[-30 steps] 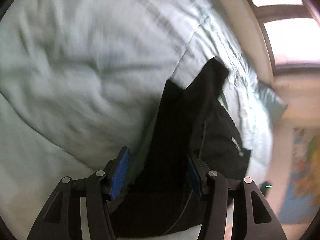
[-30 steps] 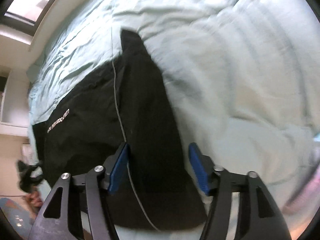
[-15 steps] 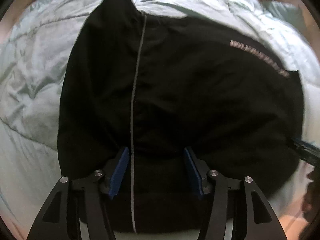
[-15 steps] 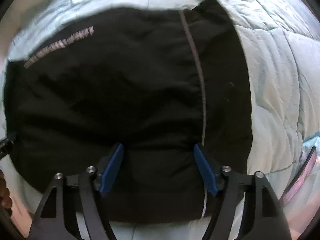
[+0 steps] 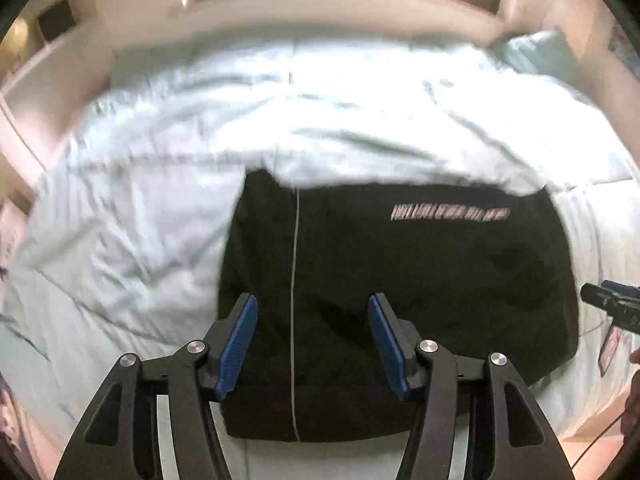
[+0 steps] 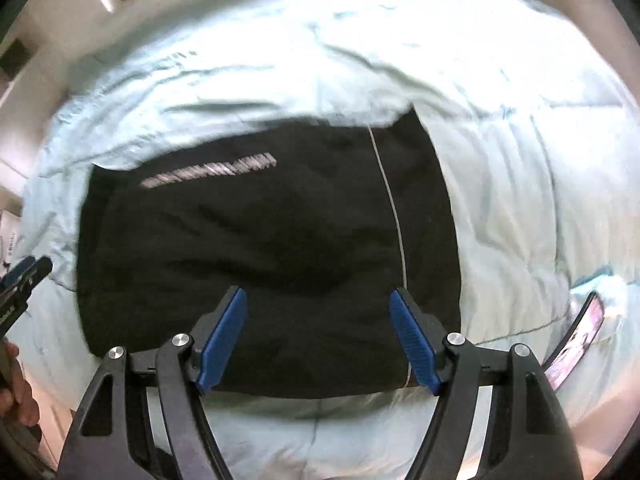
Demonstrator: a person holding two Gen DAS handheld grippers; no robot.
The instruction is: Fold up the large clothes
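Two spread tools above black garment [image 5: 400,288] on pale duvet [image 5: 160,184]

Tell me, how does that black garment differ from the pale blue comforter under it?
The black garment is dark, with a thin white line and a strip of light lettering; the comforter is pale blue and quilted. The garment lies as a compact folded block; the comforter spreads much wider, past it on every side. The garment looks fairly smooth; the comforter is rumpled. Both are soft fabric lying on the bed.
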